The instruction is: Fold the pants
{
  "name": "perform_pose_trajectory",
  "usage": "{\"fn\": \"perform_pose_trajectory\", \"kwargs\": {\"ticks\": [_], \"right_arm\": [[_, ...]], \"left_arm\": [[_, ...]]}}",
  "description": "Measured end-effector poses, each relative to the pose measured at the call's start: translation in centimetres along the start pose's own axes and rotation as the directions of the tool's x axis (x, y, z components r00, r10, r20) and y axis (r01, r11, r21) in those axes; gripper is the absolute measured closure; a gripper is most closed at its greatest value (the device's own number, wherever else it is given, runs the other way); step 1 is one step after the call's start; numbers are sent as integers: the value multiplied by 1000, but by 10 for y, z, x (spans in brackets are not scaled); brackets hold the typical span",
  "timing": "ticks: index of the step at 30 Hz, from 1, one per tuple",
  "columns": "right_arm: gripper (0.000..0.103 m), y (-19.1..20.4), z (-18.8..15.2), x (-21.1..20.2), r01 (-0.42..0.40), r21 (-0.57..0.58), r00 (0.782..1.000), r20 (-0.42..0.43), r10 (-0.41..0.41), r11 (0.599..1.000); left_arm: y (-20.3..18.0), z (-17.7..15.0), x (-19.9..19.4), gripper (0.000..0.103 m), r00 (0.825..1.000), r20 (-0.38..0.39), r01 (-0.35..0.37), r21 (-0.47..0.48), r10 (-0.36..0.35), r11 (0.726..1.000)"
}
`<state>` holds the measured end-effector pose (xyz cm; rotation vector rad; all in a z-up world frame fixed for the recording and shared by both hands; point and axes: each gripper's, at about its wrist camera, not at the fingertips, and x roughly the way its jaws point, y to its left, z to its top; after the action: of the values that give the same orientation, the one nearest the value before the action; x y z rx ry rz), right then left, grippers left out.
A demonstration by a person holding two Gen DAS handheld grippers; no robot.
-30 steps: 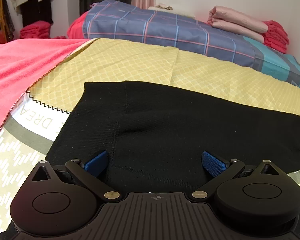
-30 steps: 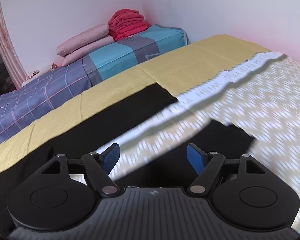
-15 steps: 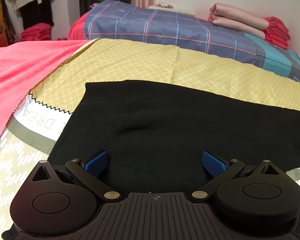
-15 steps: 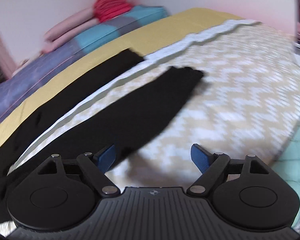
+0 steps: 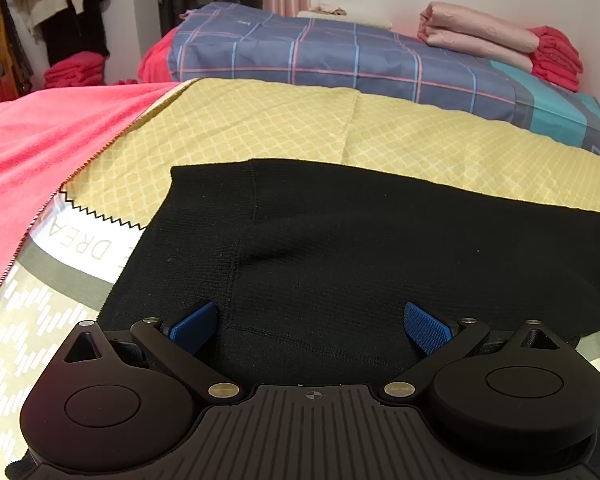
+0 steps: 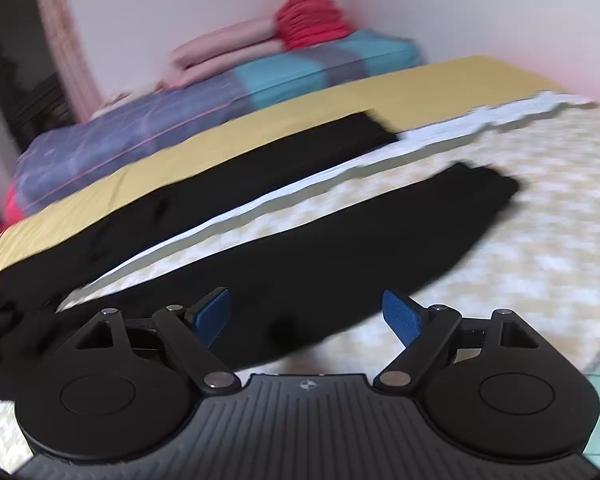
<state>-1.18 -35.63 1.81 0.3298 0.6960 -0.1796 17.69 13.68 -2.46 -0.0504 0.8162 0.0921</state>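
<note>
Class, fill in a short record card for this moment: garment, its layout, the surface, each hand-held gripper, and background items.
garment: black pants
layout: spread flat, two legs apart
surface: yellow patterned bedspread
left hand-held gripper: open, over the waist end
right hand-held gripper: open, over the nearer leg
background: plaid pillow, folded pink blanket

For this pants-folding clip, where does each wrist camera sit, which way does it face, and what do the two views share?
Left wrist: on the left gripper, low over the waistband end of the black pants, facing the plaid pillow; open blue fingers show.
Right wrist: on the right gripper, blurred, looking along the two spread legs toward the hems; open fingers show.
Shared: the pants, yellow bedspread, pillow, pink and red folded stacks.
</note>
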Motion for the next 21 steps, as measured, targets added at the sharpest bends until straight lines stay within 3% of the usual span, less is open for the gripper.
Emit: {"fn": "perform_pose_trajectory", "kwargs": {"ticks": [5, 6, 8, 9, 10, 12, 17, 21], "right_arm": [[17, -3, -5, 24, -57, -15, 996, -63, 56, 998], [23, -12, -4, 24, -54, 13, 997, -50, 54, 998], [25, -32, -1, 18, -99, 115, 994, -22, 102, 988], [22, -39, 1, 15, -82, 160, 996, -5, 84, 984], [14, -42, 3, 11, -22, 176, 1000, 12, 20, 984], [13, -39, 5, 5, 111, 151, 991, 52, -121, 982], [14, -33, 0, 8, 73, 138, 996, 42, -79, 988], [14, -26, -3, 21, 93, 86, 995, 16, -95, 992]], "left_arm": [[-1, 0, 1, 0, 1000, 1, -7, 8, 7, 1000], [-1, 0, 1, 0, 1000, 1, -7, 8, 7, 1000], [-1, 0, 1, 0, 1000, 2, -7, 7, 7, 1000], [-1, 0, 2, 0, 1000, 3, -8, 7, 8, 1000], [-1, 0, 2, 0, 1000, 3, -8, 8, 8, 1000], [-1, 0, 2, 0, 1000, 4, -10, 8, 10, 1000], [-2, -1, 2, 0, 1000, 4, -11, 9, 11, 1000], [-1, -1, 1, 0, 1000, 5, -10, 8, 10, 1000]]}}
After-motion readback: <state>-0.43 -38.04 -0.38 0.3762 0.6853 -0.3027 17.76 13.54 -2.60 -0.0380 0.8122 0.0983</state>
